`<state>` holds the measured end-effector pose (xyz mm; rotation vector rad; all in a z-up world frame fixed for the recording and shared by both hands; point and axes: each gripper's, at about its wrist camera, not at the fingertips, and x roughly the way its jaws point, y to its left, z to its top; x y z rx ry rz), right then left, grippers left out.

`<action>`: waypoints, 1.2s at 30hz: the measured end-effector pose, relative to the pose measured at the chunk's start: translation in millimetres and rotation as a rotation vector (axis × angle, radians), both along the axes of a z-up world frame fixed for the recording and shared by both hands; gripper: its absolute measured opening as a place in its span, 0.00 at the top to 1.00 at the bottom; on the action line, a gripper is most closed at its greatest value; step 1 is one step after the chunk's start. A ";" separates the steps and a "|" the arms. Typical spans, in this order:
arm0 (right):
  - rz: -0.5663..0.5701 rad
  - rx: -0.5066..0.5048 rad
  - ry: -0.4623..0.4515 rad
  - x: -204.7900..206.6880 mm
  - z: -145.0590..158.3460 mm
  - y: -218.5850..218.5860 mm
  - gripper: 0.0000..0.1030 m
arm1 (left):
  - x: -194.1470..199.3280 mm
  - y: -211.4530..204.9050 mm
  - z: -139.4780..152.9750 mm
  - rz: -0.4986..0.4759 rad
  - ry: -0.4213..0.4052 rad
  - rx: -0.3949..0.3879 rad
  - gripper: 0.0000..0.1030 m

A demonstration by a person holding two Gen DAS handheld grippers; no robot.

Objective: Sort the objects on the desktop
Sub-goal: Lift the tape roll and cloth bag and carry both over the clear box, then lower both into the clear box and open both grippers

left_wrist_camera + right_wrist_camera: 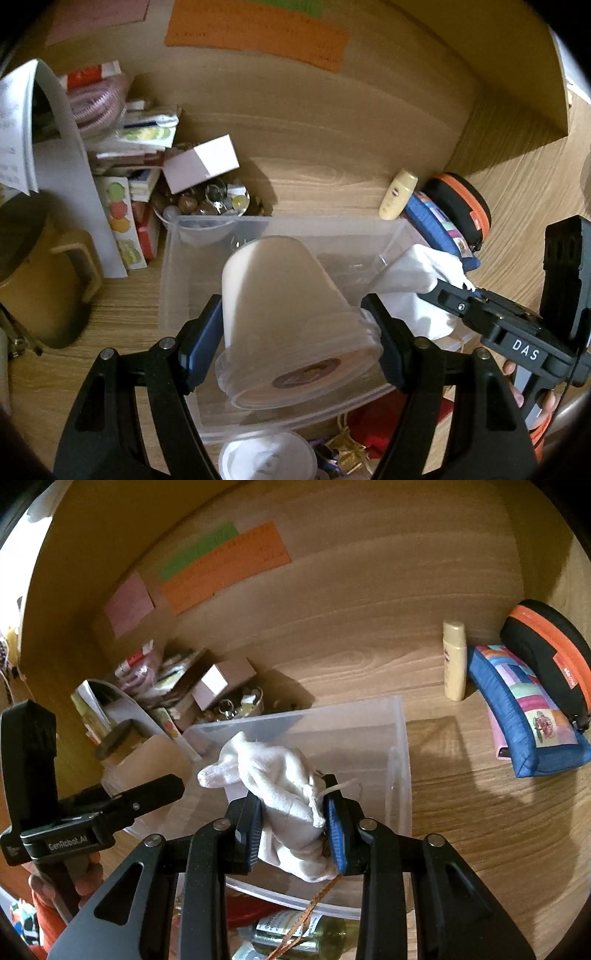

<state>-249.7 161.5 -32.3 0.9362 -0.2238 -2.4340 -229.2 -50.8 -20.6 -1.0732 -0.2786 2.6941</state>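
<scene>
My left gripper (295, 339) is shut on a translucent white plastic cup (284, 321), held tilted above a clear plastic bin (177, 280). My right gripper (293, 827) is shut on a white cloth pouch (280, 782) with a drawstring, held over the same clear bin (400, 760). The right gripper and the pouch (417, 284) also show at the bin's right side in the left wrist view. The left gripper's body (92, 812) shows at the left in the right wrist view.
A cream bottle (455, 661), a blue patchwork pouch (524, 716) and a black-and-orange case (550, 653) lie at the right. A pile of boxes, booklets and trinkets (147, 166) sits at the back left. A tan mug (48, 273) stands left. A lid (266, 458) and a green bottle (295, 934) lie in front.
</scene>
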 end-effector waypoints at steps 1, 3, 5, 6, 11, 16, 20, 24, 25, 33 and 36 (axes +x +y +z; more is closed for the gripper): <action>0.003 0.005 -0.005 -0.8 -1.6 -1.1 0.73 | -1.1 0.9 -1.9 -0.003 -0.009 -0.001 0.29; 0.008 0.017 -0.012 -1.9 -3.8 -3.4 0.73 | -2.7 2.6 -5.6 -0.007 -0.024 -0.001 0.28; 0.004 0.041 0.002 0.0 -3.8 -6.3 0.73 | -5.0 3.6 -9.9 -0.013 -0.041 0.008 0.28; 0.003 0.052 0.008 0.8 -3.9 -7.6 0.73 | -5.6 4.4 -11.5 -0.017 -0.047 0.009 0.28; 0.008 0.091 0.030 3.7 -4.3 -13.7 0.73 | -4.0 8.3 -13.3 -0.016 -0.038 -0.009 0.29; -0.003 0.152 0.052 7.0 -6.7 -22.2 0.71 | 3.8 10.7 -5.1 -0.030 0.015 -0.014 0.29; -0.002 0.185 0.063 9.6 -8.3 -26.8 0.70 | 1.5 12.7 -9.0 -0.030 0.011 -0.026 0.29; 0.000 0.204 0.063 10.3 -8.4 -28.7 0.70 | 0.8 11.3 -11.2 -0.024 0.004 -0.029 0.29; 0.001 0.206 0.061 10.2 -8.2 -28.7 0.68 | 1.0 11.4 -10.8 -0.024 0.006 -0.031 0.29; -0.013 0.149 0.024 7.9 -5.4 -17.0 0.48 | 8.9 9.9 -4.6 -0.002 0.021 -0.051 0.28; -0.005 0.137 0.005 8.1 -4.2 -16.0 0.48 | 14.3 8.8 -1.8 0.007 0.024 -0.060 0.26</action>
